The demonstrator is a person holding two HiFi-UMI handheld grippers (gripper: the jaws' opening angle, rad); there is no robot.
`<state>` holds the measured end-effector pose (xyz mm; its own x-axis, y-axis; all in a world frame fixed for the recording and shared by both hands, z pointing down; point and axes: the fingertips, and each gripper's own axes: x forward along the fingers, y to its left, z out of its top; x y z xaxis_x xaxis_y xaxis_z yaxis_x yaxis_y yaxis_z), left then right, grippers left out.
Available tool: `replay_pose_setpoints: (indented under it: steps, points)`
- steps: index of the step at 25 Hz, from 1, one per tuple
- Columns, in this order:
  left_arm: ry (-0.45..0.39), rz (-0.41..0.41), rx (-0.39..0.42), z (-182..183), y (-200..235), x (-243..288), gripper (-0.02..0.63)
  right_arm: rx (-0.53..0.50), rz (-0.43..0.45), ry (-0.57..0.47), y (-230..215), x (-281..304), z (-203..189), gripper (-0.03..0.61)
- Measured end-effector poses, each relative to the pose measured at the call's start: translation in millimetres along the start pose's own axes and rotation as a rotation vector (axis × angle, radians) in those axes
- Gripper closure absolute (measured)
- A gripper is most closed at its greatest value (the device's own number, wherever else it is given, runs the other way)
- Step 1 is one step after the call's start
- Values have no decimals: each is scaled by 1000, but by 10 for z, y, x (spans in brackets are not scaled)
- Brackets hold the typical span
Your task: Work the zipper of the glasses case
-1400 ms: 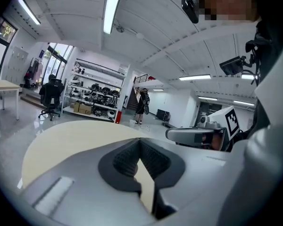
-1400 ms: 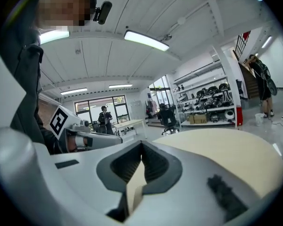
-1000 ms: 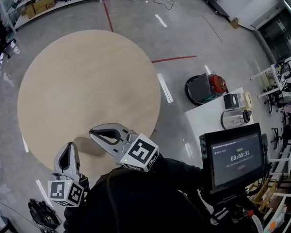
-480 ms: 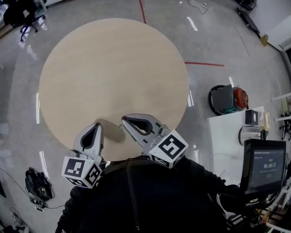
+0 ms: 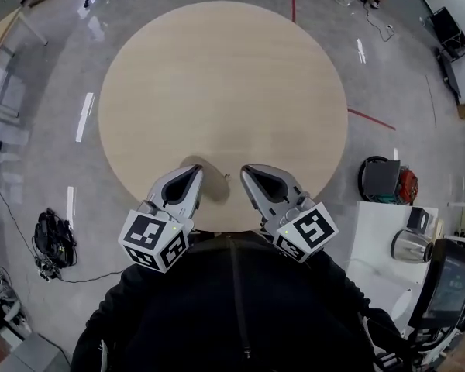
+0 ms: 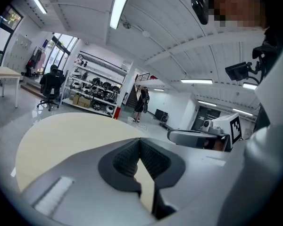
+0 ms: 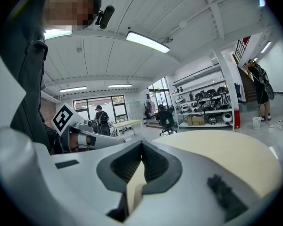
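Note:
No glasses case shows in any view. The round, pale wooden table [image 5: 217, 76] has a bare top. My left gripper [image 5: 195, 170] and my right gripper [image 5: 246, 169] are held side by side over the table's near edge and point toward its middle. In the left gripper view the left gripper [image 6: 140, 140] has its jaws closed together with nothing between them. The right gripper [image 7: 142, 144] looks the same in its own view: shut and empty. Each gripper view also catches the other gripper from the side, the right gripper [image 6: 198, 136] and the left gripper [image 7: 92, 138].
A bundle of black cables [image 5: 50, 242] lies on the floor at the left. At the right stand a black bin [image 5: 381, 178], a white side table [image 5: 376, 239] with a kettle [image 5: 409, 246], and a monitor [image 5: 449, 285]. Storage shelves [image 6: 92, 95] line the far wall.
The head view has swung, so the table now sits centred. Both grippers have drawn closer together and now sit level with each other at the table's near edge. Both stay shut.

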<state>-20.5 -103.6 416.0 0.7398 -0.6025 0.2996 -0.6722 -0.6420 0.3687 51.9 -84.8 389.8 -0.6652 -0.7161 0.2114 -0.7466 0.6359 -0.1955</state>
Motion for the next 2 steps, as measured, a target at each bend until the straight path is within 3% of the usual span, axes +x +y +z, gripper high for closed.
replay_pose_setpoints:
  steps: [2]
  points:
    - [5,3,-6,-8,0,-23,609,-3,4,10,24,6,-13,574]
